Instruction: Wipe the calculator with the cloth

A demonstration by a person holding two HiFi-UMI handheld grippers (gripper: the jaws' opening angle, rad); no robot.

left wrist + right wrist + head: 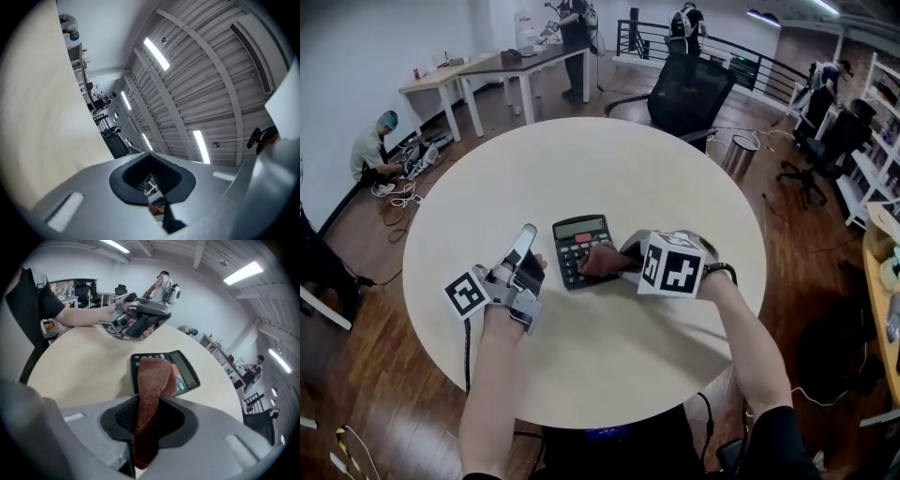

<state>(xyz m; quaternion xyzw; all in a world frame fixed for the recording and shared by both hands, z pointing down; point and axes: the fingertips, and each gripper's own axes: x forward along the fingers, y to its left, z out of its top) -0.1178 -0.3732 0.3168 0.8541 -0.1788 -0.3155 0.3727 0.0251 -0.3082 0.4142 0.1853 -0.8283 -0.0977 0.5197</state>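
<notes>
The right tongs (pixel 146 425) pinch the reddish cloth (pixel 151 390), 1 end draped over the calculator (pixel 578 236) (keypad side) at mid-bench (pixel 619 159). The left tongs (pixel 523 246), pressed together, sit just beside it.

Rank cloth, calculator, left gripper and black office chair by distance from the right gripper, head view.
1. cloth: pinched in the right gripper, over the keys.
2. calculator: right under the cloth, mid-table.
3. left gripper: left of the calculator, shut and empty.
4. black office chair: beyond the far edge of the table.
</notes>
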